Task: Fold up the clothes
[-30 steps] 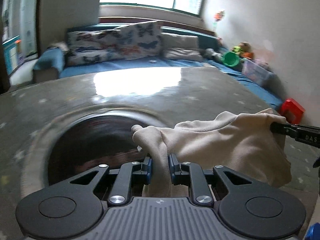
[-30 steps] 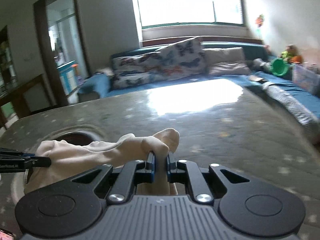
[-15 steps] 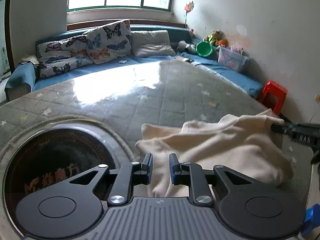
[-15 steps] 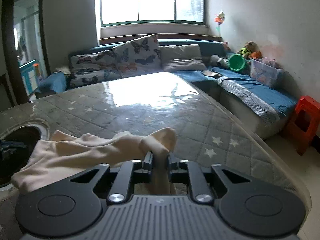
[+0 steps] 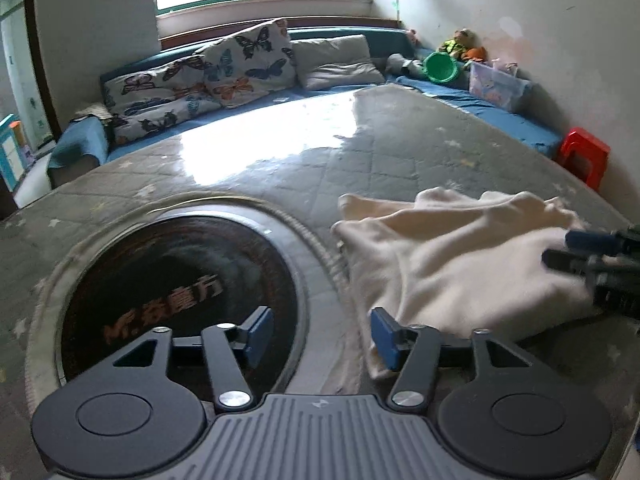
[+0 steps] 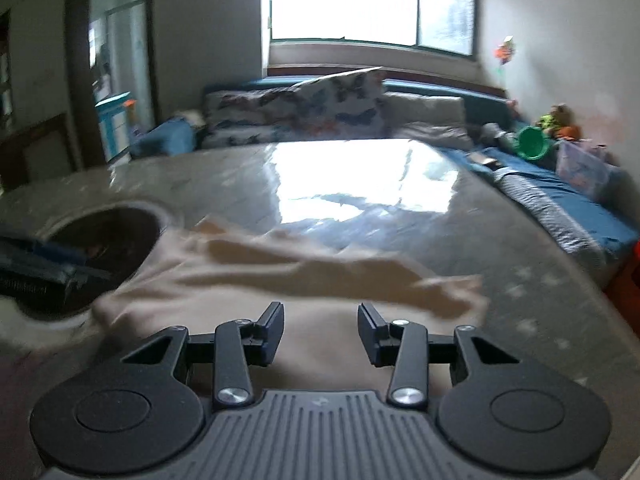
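Two sets of hand-held tongs hover over a quilted, star-patterned worktop under a glossy clear cover. The left tongs stand with jaws wide apart and grip nothing, their blue pads bare; the right-hand pad sits just at the near edge of a cream garment. The garment lies rumpled and loosely doubled over on the worktop, immediately right of a round dark inset bearing orange lettering, its left edge overlapping the pale rim of that inset. In the left wrist view the right tongs reach in from the right over the far side of the cloth; in their own view the right tongs also stand apart, empty, directly above the garment, which is motion-blurred there. The left tongs appear at that view's left edge, over the round inset. Beyond the garment the worktop shines with window glare. Farther back, past the worktop, a blue sofa carries butterfly-print cushions and a plain grey cushion. To the right of the garment and farther off sit a green bowl, a clear storage box, soft toys and a red stool against the white wall, with a bright window behind the sofa.
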Demonstrator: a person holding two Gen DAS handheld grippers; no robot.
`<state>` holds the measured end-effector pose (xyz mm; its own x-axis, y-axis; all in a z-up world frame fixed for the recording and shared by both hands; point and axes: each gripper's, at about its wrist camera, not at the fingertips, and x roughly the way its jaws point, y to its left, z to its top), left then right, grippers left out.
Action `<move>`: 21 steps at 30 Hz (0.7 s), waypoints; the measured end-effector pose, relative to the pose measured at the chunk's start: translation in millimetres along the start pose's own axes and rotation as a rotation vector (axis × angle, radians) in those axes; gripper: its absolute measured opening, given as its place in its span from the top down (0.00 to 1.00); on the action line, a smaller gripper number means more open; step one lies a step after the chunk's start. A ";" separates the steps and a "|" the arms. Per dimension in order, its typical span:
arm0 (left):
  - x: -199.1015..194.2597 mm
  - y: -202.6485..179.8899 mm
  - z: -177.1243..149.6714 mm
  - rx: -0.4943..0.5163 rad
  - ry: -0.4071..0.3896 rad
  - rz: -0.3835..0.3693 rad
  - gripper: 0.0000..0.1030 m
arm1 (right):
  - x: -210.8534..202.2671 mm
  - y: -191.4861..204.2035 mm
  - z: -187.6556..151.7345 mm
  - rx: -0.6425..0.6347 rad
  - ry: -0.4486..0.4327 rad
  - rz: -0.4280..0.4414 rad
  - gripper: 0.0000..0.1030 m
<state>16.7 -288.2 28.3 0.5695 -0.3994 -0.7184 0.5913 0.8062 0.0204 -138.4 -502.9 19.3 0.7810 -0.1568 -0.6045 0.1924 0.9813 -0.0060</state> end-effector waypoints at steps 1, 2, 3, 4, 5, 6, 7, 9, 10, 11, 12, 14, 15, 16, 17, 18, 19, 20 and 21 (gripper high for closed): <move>-2.7 1.5 -1.8 -0.001 0.003 0.013 0.38 | 1.5 7.1 -2.8 -0.012 0.007 0.005 0.59; -5.1 3.6 -3.7 -0.004 0.004 0.020 0.36 | 1.9 12.9 -5.3 -0.025 0.010 0.004 0.59; -7.2 5.7 -6.0 -0.005 0.007 0.029 0.34 | 1.0 17.4 -7.3 -0.038 0.007 -0.005 0.58; -10.1 7.7 -8.6 -0.008 0.010 0.043 0.33 | 0.1 21.9 -9.2 -0.051 0.005 -0.013 0.58; -12.9 9.7 -11.1 -0.010 0.012 0.056 0.32 | -0.8 26.3 -11.2 -0.064 0.002 -0.022 0.58; -15.7 12.0 -13.5 -0.013 0.011 0.067 0.31 | -2.3 29.2 -11.6 -0.071 -0.004 -0.027 0.58; -18.4 14.4 -15.8 -0.016 0.011 0.077 0.31 | -4.2 30.1 -10.1 -0.070 -0.013 -0.026 0.58; -23.5 19.6 -20.3 -0.024 0.009 0.103 0.26 | -8.4 32.7 -6.7 -0.068 -0.024 -0.001 0.54; -25.8 22.4 -22.5 -0.030 0.009 0.119 0.25 | -9.5 35.0 -5.9 -0.070 -0.023 0.011 0.53; -28.2 25.2 -24.6 -0.035 0.007 0.132 0.25 | -8.4 38.5 -6.3 -0.077 -0.016 0.020 0.53; -30.6 27.9 -26.7 -0.041 0.004 0.145 0.25 | -6.7 42.7 -7.0 -0.088 -0.011 0.023 0.53; -35.6 33.7 -30.6 -0.051 0.007 0.168 0.23 | -5.7 49.9 -8.2 -0.107 -0.011 0.020 0.53; -39.5 37.2 -33.1 -0.054 0.002 0.181 0.19 | -7.3 52.3 -7.5 -0.107 -0.019 0.016 0.53; -43.5 40.8 -35.6 -0.058 -0.004 0.193 0.17 | -9.1 54.1 -6.2 -0.104 -0.028 0.017 0.53; -47.4 44.3 -38.1 -0.062 -0.010 0.205 0.14 | -11.3 55.5 -4.4 -0.097 -0.037 0.025 0.53; -50.5 53.7 -42.4 -0.083 -0.011 0.227 0.13 | -14.1 58.1 -1.9 -0.091 -0.046 0.041 0.52; -53.6 63.1 -46.6 -0.104 -0.011 0.248 0.13 | -17.3 62.1 1.3 -0.086 -0.058 0.063 0.52; -56.7 72.5 -50.8 -0.126 -0.012 0.270 0.12 | -19.3 67.0 4.5 -0.087 -0.066 0.087 0.51; -59.8 81.9 -55.1 -0.147 -0.012 0.291 0.10 | -19.5 73.4 6.9 -0.097 -0.072 0.113 0.48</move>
<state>-0.3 -174.3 34.6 0.7099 -0.1471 -0.6888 0.3140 0.9415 0.1225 -135.4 -428.6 36.2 0.8355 -0.0492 -0.5472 0.0458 0.9988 -0.0200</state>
